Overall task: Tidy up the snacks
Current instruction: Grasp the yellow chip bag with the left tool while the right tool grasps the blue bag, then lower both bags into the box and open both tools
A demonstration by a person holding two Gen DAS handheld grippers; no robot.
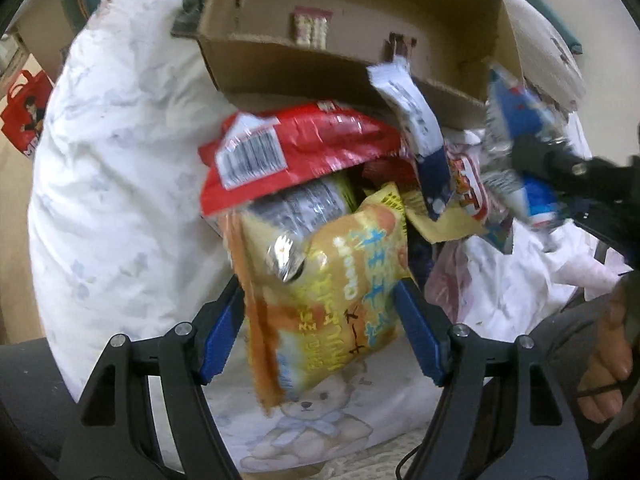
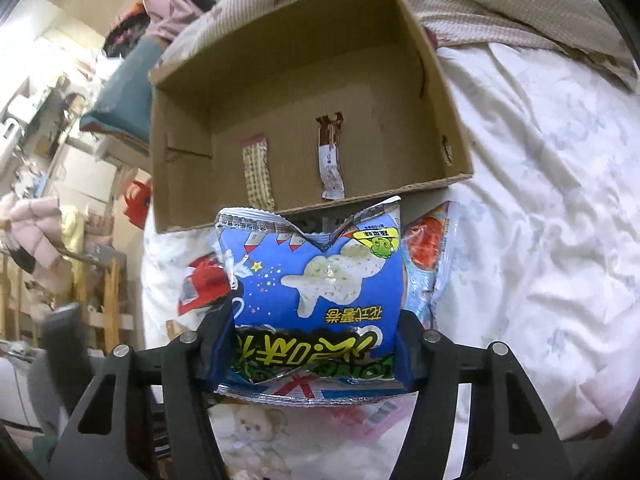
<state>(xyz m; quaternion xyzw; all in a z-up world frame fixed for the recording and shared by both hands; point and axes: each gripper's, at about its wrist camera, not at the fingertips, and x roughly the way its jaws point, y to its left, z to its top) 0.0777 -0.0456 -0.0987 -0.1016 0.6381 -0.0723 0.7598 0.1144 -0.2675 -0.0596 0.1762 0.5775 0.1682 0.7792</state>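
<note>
Left gripper [image 1: 320, 320]: blue-padded fingers pinch a yellow-orange crinkled foil snack bag [image 1: 320, 300] across its width. The bag hangs tilted over the white bear-print bed quilt [image 1: 120, 200], in front of the snack pile.

Right gripper [image 2: 316, 352]: fingers pinch a blue puffed foil snack bag with a white cartoon figure [image 2: 320, 292] at its lower part. The bag stands just short of the near wall of the open brown cardboard box [image 2: 456, 144].

Box contents: 2 items only, a beige patterned narrow snack bar [image 2: 258, 176] and a brown-and-white wrapped bar [image 2: 331, 160], lying apart on the floor.

Pile: a red glossy snack bag with a barcode label [image 1: 296, 156] lies against the box wall with other packets around it.

Risks, as judged:
- Both bags are air-filled foil. Too hard a squeeze could burst a seam; too light, and slick foil slips out.
- The left bag looks held off-centre and skewed, so a quick swing may twist it free.
- The blue bag sits low against the near box wall. If not lifted enough, it could catch the rim or push the box across the soft quilt.
- The grippers are close together, so 2 simultaneous moves toward the box may collide.
- The box rests on bedding and could tip if pressed at an edge.
</note>
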